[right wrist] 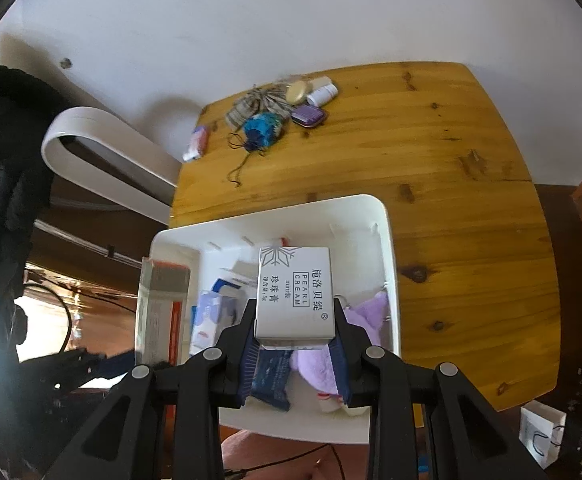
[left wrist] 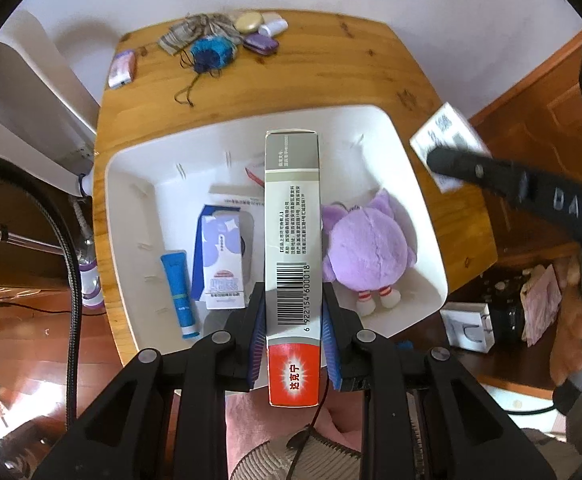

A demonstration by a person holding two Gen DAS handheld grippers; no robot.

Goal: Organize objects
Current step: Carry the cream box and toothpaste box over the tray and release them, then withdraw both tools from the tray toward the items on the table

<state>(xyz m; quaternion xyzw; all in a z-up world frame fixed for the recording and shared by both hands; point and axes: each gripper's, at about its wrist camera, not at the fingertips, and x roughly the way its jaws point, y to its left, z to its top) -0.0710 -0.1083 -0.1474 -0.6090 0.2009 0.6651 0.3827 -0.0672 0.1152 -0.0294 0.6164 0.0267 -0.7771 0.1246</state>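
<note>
Both tongs carry a box above the white bin (left wrist: 419, 184) on the wooden table (left wrist: 331, 64). The left gripper (left wrist: 293, 312) pinches a long box (left wrist: 293, 216) with a barcode by its sides, hanging over the gap between the purple plush toy (left wrist: 365, 248) and the blue-and-white carton (left wrist: 223, 256). The right gripper (right wrist: 295, 344) is pressed tight on a small white cream box (right wrist: 294, 292) above the same bin.

To do this step well, lower each box straight down into a free strip of floor and let go only once it rests. The long box probably fits best lying flat beside the toy, though the bin floor beneath it is hidden. The cream box should clear the dark blue packet (right wrist: 271, 376).
</note>
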